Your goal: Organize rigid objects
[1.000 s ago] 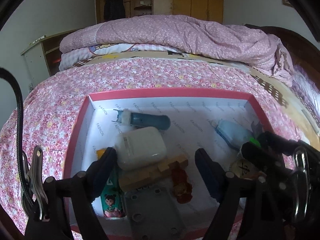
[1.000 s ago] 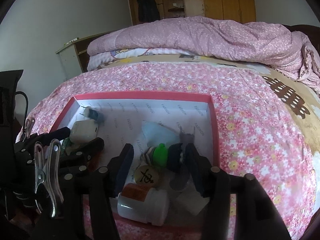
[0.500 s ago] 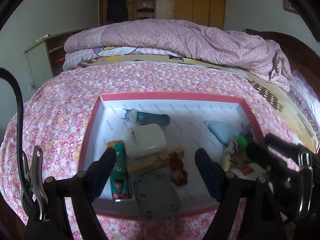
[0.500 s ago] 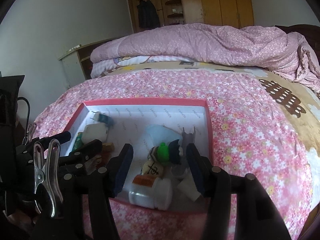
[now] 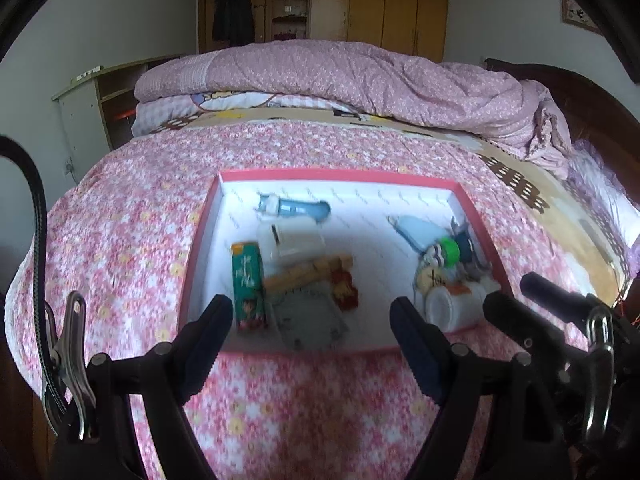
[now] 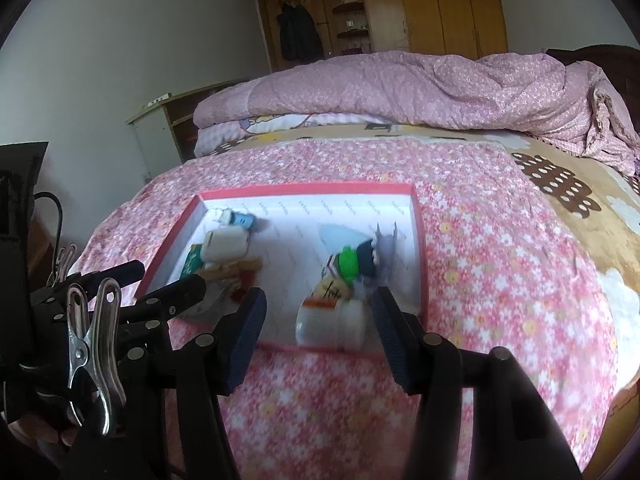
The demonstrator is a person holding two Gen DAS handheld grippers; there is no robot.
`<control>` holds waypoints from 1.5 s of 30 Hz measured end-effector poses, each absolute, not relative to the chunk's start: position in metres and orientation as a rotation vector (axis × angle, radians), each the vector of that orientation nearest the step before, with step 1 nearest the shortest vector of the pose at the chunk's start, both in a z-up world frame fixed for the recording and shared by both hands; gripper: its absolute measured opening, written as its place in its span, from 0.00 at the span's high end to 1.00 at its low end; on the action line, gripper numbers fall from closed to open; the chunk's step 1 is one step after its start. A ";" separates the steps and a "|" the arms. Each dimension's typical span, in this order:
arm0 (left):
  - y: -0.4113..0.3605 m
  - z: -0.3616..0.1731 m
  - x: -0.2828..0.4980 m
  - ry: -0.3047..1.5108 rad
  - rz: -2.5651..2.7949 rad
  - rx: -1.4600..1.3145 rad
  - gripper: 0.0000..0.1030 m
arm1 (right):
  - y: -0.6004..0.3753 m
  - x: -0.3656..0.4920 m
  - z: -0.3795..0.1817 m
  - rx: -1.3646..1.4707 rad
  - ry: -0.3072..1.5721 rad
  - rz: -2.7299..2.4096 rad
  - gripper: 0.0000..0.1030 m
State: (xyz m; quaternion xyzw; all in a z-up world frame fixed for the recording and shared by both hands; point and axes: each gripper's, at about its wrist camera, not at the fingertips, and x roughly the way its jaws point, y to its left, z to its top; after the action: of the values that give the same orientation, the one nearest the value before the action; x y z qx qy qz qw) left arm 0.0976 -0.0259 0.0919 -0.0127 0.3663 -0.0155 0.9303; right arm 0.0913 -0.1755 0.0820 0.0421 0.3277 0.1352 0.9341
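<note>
While both the left gripper (image 5: pixel 311 318) and right gripper (image 6: pixel 318 312) are held open and empty just before the red box (image 5: pixel 336 176), the hard, smooth white jar (image 6: pixel 332 320) at its near edge is best gripped across its round sides.

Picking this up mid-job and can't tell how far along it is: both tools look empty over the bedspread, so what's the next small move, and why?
Probably none beyond easing both away. The left tool and right tool stand open and empty, short of the red box. Everything visible, like the white bottle and green carton, already lies inside it, and the bedspread around shows nothing loose.
</note>
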 end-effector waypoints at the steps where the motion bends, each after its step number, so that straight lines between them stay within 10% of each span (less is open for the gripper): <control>1: -0.026 0.091 0.094 0.754 -0.030 -0.029 0.18 | -0.175 0.089 0.082 0.084 0.673 0.277 0.45; 45: -0.014 0.016 0.061 0.955 0.058 -0.026 0.17 | -0.162 0.056 0.008 0.019 0.876 0.164 0.40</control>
State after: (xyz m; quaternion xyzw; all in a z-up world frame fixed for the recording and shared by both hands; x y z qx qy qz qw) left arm 0.0605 -0.0139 0.0163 -0.0125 0.4594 0.0279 0.8877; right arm 0.0556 -0.1625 0.0083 0.0091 0.4234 0.0793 0.9024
